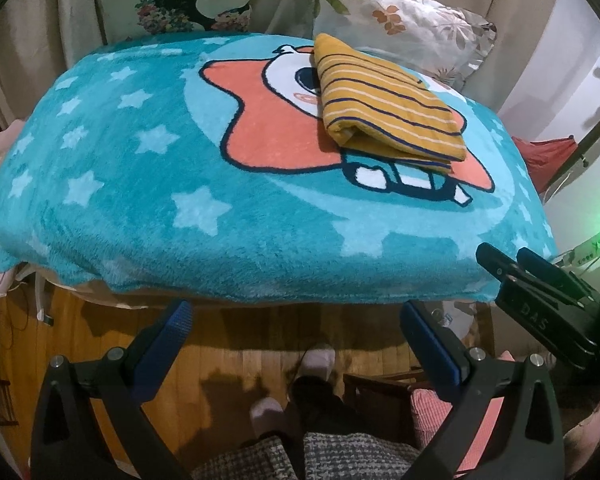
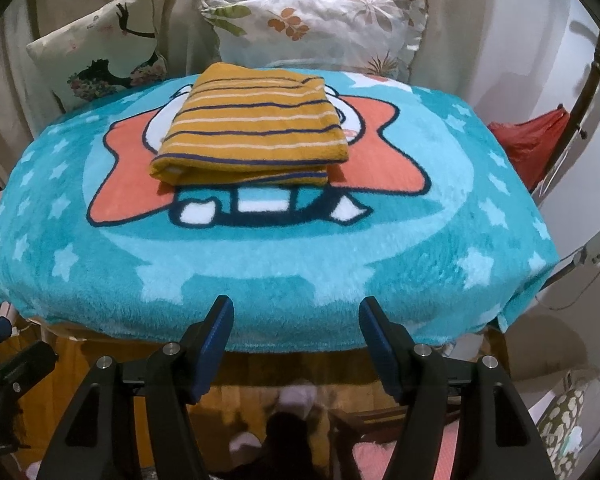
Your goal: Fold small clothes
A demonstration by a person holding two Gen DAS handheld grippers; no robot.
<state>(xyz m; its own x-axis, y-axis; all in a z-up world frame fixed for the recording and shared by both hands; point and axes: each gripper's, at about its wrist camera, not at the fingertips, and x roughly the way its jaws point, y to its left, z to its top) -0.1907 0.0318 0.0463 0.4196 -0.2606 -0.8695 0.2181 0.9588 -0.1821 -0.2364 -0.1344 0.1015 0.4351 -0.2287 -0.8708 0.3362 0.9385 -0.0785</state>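
Note:
A mustard-yellow garment with navy and white stripes (image 1: 384, 100) lies folded into a neat rectangle on the far right part of a teal star-print blanket (image 1: 140, 200). In the right wrist view the garment (image 2: 252, 132) sits at the middle back of the blanket (image 2: 340, 264). My left gripper (image 1: 296, 312) is open and empty, held off the blanket's near edge above the floor. My right gripper (image 2: 296, 308) is open and empty at the near edge. The right gripper also shows at the right of the left wrist view (image 1: 512, 264).
Two floral pillows (image 2: 316, 24) (image 2: 96, 52) lean against a beige curtain behind the blanket. A red cloth (image 2: 532, 140) lies at the right. Wooden floor (image 1: 228, 364) and the person's feet in socks (image 1: 316, 360) are below the near edge.

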